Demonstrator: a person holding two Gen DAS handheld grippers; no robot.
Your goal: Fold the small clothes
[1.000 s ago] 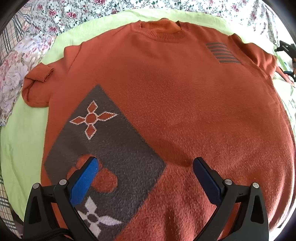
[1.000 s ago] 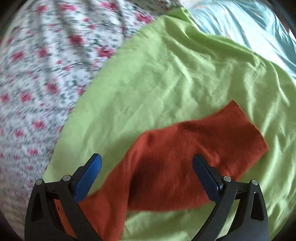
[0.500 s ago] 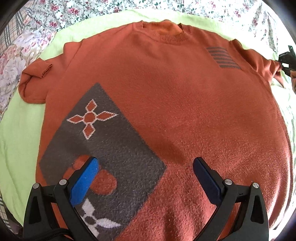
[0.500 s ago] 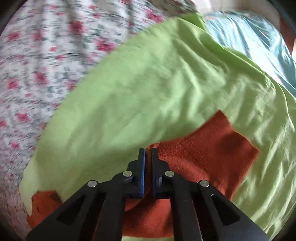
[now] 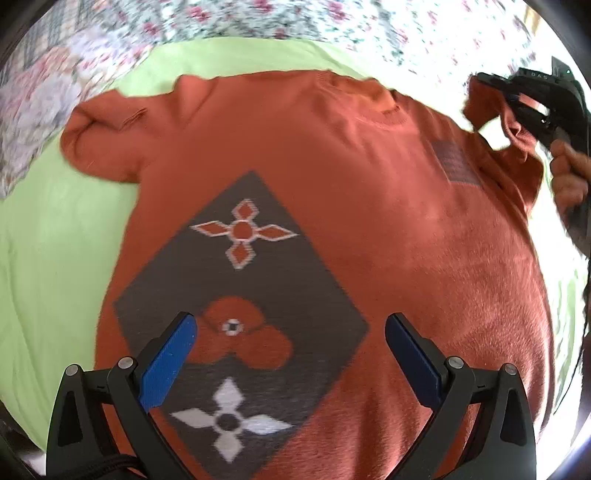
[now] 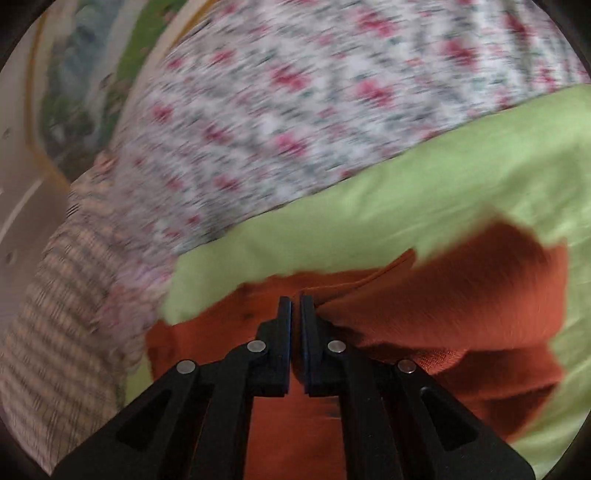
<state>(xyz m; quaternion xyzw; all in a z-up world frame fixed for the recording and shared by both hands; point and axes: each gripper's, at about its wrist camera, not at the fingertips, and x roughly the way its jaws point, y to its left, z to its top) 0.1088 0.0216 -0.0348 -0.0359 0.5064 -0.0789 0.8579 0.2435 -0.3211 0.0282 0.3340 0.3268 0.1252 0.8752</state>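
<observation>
An orange knitted sweater point(image 5: 362, 206) with a grey diamond patch lies face up on a light green sheet point(image 5: 48, 258). My left gripper point(image 5: 290, 354) hovers open above its lower half, blue pads apart, nothing between them. At the upper right a hand carries my right gripper point(image 5: 517, 99), shut on the sweater's right sleeve point(image 5: 513, 129) and holding it lifted off the sheet. In the right wrist view the right gripper point(image 6: 295, 306) is pinched shut on the orange sleeve point(image 6: 461, 295), which hangs folded to its right. The other sleeve point(image 5: 99, 129) lies flat at upper left.
A floral bedspread point(image 5: 258, 18) borders the green sheet at the far side and left. A checked cloth point(image 6: 55, 332) lies at the left in the right wrist view. A person's hand point(image 5: 569, 177) grips the right tool at the right edge.
The right gripper shut on the right sleeve, then lifted and swung it inward over the sweater. The left gripper shifted slightly and rolled, staying open above the sweater.
</observation>
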